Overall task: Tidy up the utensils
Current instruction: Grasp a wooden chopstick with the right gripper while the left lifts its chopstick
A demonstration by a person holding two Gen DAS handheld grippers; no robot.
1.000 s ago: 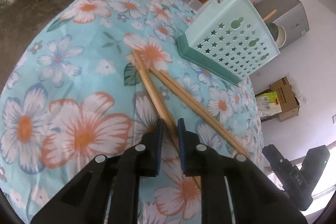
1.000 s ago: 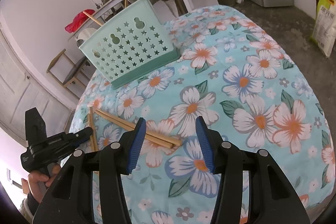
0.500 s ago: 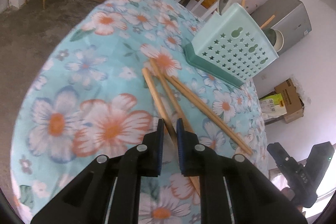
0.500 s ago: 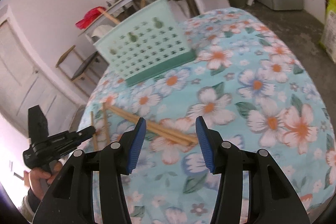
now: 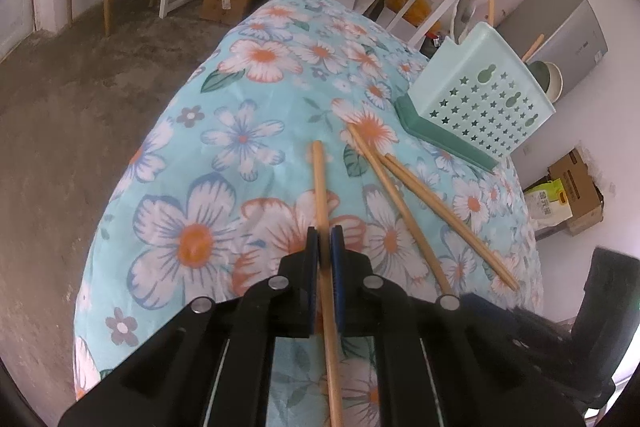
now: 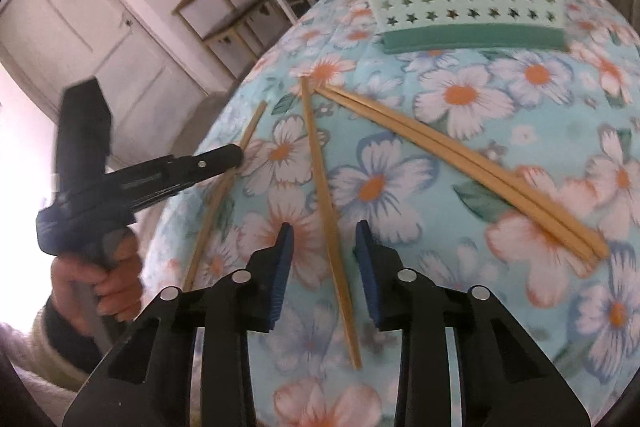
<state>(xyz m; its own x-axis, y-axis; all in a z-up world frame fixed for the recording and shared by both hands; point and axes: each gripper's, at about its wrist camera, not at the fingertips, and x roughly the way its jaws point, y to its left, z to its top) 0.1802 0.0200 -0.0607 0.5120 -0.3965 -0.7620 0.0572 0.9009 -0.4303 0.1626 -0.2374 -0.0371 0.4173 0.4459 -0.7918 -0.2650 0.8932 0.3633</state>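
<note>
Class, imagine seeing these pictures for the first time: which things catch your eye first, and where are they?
The left claw is shut on one chopstick above the flowered tablecloth. Three more chopsticks lie loose beside it. At the far edge stands a mint green basket with star-shaped holes.

Utensil basket (image 5: pixel 482 99) beyond loose chopsticks (image 6: pixel 460 155).

left tool (image 5: pixel 324 241): jaws pinched nearly together | right tool (image 6: pixel 323 253): jaws spread wide, angled downward
</note>
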